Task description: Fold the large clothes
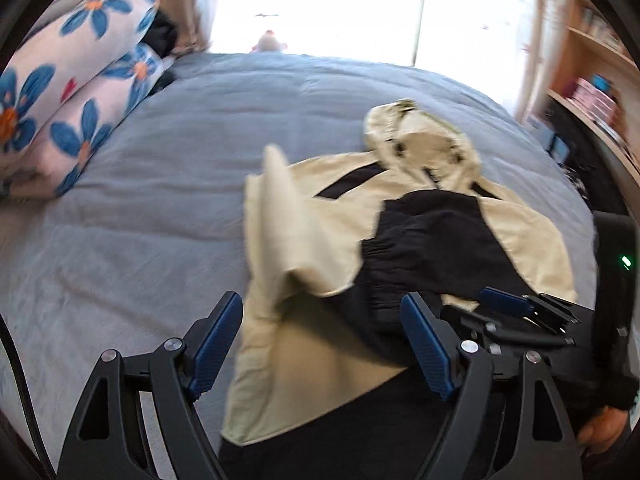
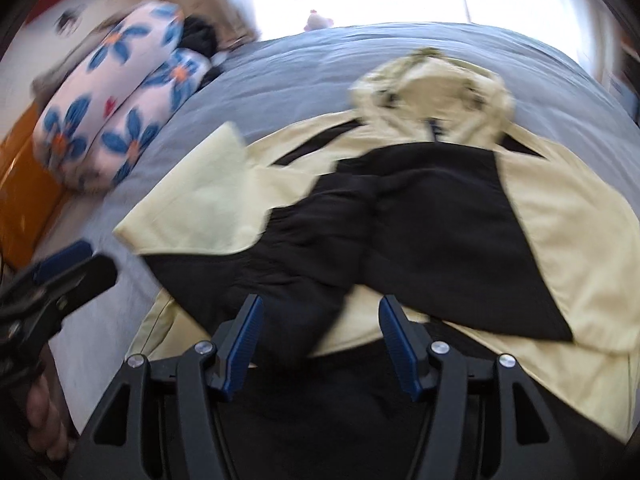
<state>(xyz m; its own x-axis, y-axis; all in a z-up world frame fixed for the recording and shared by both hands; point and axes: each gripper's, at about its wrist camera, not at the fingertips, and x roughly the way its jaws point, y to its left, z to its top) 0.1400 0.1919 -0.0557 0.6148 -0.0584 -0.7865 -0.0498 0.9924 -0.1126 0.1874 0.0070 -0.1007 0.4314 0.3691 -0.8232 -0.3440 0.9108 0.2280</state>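
Hovering both tongs over the cream-and-black jacket (image 2: pixel 420 216) spread on the grey bed (image 1: pixel 160 200); left tongs (image 1: pixel 324 336) apart, nothing between the pads; my right tongs (image 2: pixel 320 340) apart too, jacket just beyond them; floral pillows (image 1: pixel 72 92) far left; no containers seen

Daylit, blurred fisheye views
The blown-out white window (image 1: pixel 320 4) backlights the room; motion blur smears everything, and dark vignetted edges curve.

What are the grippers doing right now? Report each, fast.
Left gripper: open, holding nothing, above the jacket.
Right gripper: open, holding nothing.
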